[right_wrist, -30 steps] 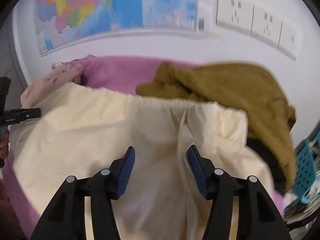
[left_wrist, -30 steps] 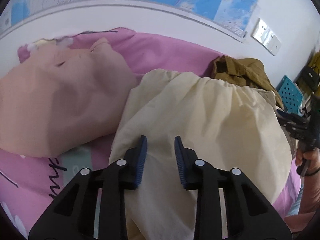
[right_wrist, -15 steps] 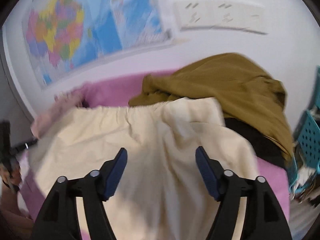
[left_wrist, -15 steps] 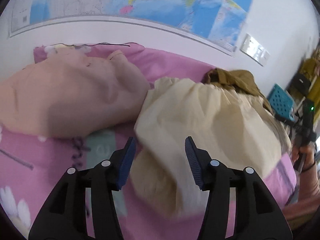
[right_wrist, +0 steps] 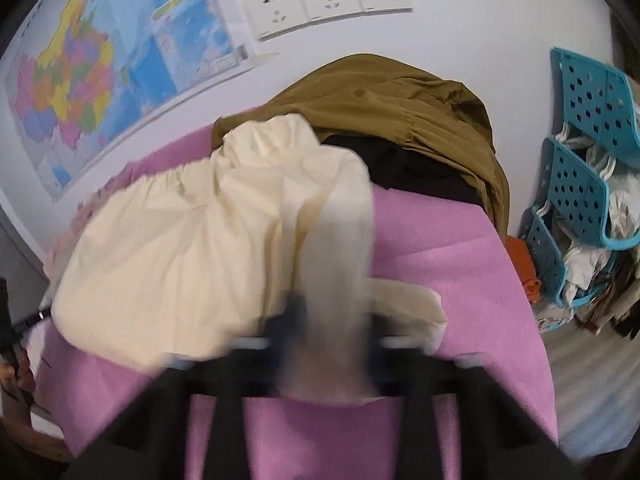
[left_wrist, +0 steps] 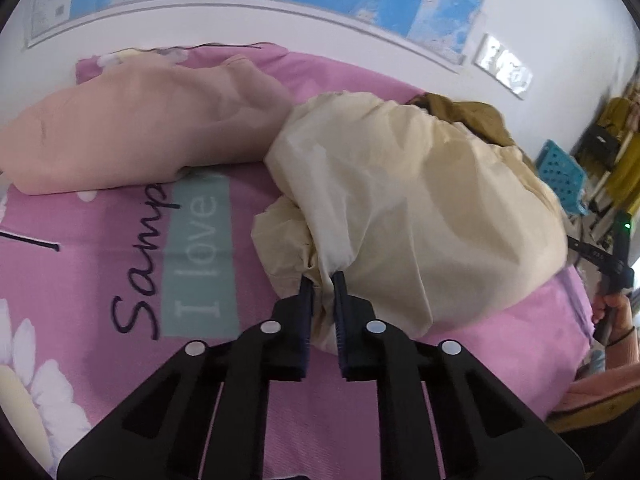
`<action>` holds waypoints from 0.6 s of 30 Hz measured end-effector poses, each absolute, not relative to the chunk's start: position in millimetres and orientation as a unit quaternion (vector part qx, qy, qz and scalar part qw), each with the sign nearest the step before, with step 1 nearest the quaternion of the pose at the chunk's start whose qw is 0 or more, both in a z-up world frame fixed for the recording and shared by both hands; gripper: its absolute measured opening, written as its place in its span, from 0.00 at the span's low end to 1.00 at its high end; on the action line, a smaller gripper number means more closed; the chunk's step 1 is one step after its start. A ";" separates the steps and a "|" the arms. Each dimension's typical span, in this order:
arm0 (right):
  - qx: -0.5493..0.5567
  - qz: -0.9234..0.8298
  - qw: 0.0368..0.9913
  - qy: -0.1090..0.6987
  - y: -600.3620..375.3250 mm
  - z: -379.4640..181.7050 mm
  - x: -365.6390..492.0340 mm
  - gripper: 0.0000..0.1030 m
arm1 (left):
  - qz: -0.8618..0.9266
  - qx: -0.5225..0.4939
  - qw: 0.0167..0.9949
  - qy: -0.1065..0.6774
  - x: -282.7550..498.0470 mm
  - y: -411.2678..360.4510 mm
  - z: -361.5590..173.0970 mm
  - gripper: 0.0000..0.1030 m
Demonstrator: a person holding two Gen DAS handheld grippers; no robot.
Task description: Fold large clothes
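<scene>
A large cream garment (left_wrist: 420, 208) lies bunched on the pink bed sheet (left_wrist: 100, 280); it also shows in the right wrist view (right_wrist: 192, 252). My left gripper (left_wrist: 320, 280) is shut on a gathered fold at the garment's near left edge. My right gripper (right_wrist: 324, 320) is blurred by motion; a strip of the cream cloth runs between its fingers, so it looks shut on the garment's near right edge. The right gripper also shows far right in the left wrist view (left_wrist: 608, 264).
A folded peach garment (left_wrist: 132, 132) lies at the back left. An olive-brown garment (right_wrist: 400, 104) over something black sits against the wall. Blue perforated baskets (right_wrist: 580, 184) stand right of the bed. A map and wall sockets (right_wrist: 328, 0) hang behind.
Both grippers were open above the cream garment; both have dropped to its near edge and closed on the cloth. The cloth is now gathered toward me, baring more pink sheet.
</scene>
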State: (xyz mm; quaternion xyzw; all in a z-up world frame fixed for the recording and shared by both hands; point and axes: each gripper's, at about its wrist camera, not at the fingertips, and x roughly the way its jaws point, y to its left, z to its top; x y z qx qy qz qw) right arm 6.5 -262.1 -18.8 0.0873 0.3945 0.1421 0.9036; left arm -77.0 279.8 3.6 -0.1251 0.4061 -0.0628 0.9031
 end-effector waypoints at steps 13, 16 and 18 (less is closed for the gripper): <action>0.153 0.121 0.897 0.396 -287.9 -27.0 18.2 0.16 | -0.044 -0.172 0.904 0.389 -96.4 307.4 3.5 0.23; 0.177 0.120 0.895 0.391 -300.8 -17.8 4.8 0.36 | -0.051 -0.183 0.909 0.371 -113.0 315.3 17.2 0.32; 0.208 0.117 0.895 0.377 -311.4 -9.7 -13.1 0.61 | -0.080 -0.195 0.909 0.360 -124.1 315.8 25.2 0.37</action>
